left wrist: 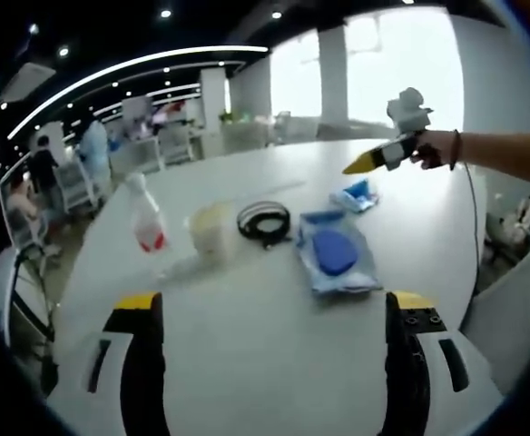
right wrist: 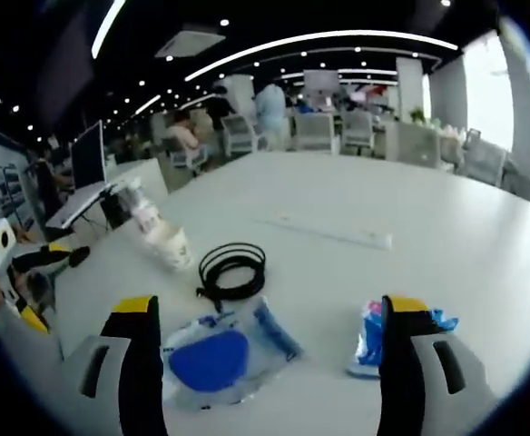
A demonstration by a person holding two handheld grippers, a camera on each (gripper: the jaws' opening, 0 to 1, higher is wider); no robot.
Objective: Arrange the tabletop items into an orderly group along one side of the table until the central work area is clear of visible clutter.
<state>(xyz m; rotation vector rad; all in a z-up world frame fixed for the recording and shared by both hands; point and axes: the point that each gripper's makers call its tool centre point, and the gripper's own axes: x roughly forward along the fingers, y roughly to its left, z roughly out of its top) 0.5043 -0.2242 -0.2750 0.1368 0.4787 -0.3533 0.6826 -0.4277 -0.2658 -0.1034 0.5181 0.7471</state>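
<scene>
- Left gripper view looks down the wide white counter [left wrist: 247,363]; the left tongs [left wrist: 274,313] rise at the bottom of the frame, spread wide with nothing between them.
- At mid-frame, left to right, stand a clear plastic bottle with a red label [left wrist: 145,216], a pale translucent cup [left wrist: 211,227], a coiled black cable [left wrist: 263,221] and a clear plastic pouch holding a round blue item [left wrist: 336,252]; a small crumpled blue-and-white packet [left wrist: 356,194] lies just beyond, toward the upper right.
- At the upper right a bare forearm reaches in from the frame edge, the hand [left wrist: 433,150] holding the right tongs level above the counter, yellow tips aimed left and apparently holding nothing.
- Right gripper view shows the right tongs [right wrist: 269,313] also wide apart and empty, with the pouch [right wrist: 212,356] just beyond the left jaw, the packet [right wrist: 374,341] against the right jaw, and the cable [right wrist: 232,269] farther out at centre.
- The step in hand looks like choosing a first pick. A good approach: lower straight over the packet, close on its raised crumple, and keep clear of the pouch beside it.
</scene>
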